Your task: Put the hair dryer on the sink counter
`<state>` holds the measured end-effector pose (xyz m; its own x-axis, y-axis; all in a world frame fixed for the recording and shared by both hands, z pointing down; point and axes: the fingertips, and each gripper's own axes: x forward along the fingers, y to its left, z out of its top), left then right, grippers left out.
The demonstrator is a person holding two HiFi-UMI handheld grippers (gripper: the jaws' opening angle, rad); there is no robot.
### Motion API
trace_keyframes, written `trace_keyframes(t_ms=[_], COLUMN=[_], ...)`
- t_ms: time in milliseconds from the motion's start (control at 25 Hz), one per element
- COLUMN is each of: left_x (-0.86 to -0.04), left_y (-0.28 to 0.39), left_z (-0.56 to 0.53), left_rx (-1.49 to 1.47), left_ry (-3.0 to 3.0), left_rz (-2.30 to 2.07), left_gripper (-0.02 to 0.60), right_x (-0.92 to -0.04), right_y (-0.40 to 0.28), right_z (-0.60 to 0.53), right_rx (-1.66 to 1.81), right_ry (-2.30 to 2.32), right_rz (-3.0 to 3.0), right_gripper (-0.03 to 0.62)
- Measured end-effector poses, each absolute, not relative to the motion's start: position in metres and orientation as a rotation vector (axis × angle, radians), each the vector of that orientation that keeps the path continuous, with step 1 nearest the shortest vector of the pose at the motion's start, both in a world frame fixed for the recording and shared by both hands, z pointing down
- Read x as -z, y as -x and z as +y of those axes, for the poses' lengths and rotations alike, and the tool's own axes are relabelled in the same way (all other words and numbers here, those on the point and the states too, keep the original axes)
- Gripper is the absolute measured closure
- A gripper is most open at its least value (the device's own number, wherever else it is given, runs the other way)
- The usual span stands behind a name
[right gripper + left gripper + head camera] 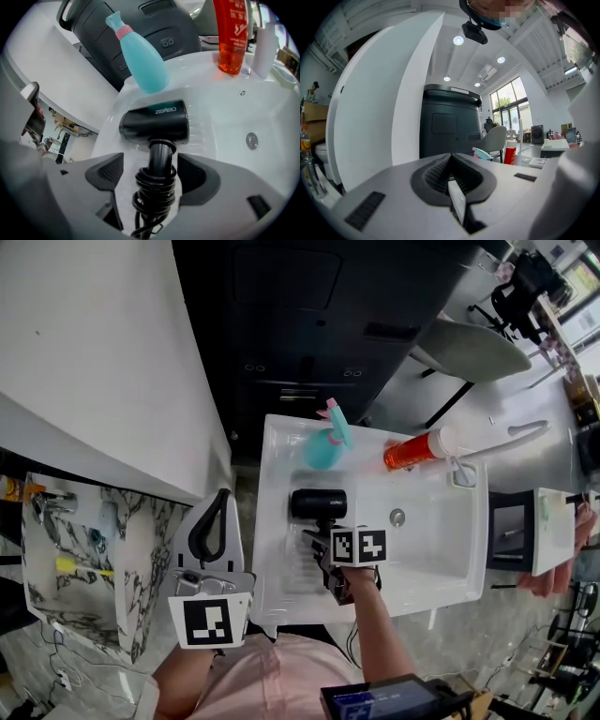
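Observation:
The black hair dryer [319, 504] [155, 123] lies on its side on the flat left part of the white sink counter [277, 465] [105, 140]. Its barrel is crosswise and its handle points back at me, with the cord coiled round the handle. My right gripper [323, 545] [152, 172] is open. The handle sits between its jaws with a gap on each side. My left gripper [223, 495] [451, 161] is shut on nothing, off the counter's left edge, and faces a white wall.
A teal spray bottle [328, 442] [140, 56] lies just behind the dryer. An orange bottle [412, 451] [230, 37] and the faucet [506, 439] are at the back right. The basin with its drain [397, 517] is right of the dryer. A dark cabinet [309, 324] stands behind.

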<state>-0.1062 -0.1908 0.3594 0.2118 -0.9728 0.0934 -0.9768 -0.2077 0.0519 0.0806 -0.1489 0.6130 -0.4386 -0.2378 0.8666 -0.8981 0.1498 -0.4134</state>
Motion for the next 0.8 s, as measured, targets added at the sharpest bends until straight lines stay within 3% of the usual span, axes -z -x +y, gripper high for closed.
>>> trace_keyframes(t_ms=[400,440,720,800], left_x=[-0.319,-0.311,-0.240,-0.222], left_y=[0.089,0.087,0.076,0.072], left_z=[-0.175,-0.174,-0.165,-0.158], left_rx=[0.006,0.020,0.099,0.137], left_ry=[-2.456,-2.469,-2.636,-2.661], left_rz=[-1.878,-1.875,-1.875,-1.867], left_gripper=[0.571,0.572,0.572,0.571], right_x=[-0.497,-0.473,-0.322,-0.296], right_y=[-0.089,-0.086,-0.065,-0.061], right_z=[-0.159,-0.162,-0.152,-0.143], right_rx=[-1.108,-1.060,-0.432,-0.290], right_ry=[-1.298,-1.345,-1.616,-1.632], right_rz=[-2.083,-2.162,-2.540,-2.603], right_gripper=[0.240,0.261,0.579,0.592])
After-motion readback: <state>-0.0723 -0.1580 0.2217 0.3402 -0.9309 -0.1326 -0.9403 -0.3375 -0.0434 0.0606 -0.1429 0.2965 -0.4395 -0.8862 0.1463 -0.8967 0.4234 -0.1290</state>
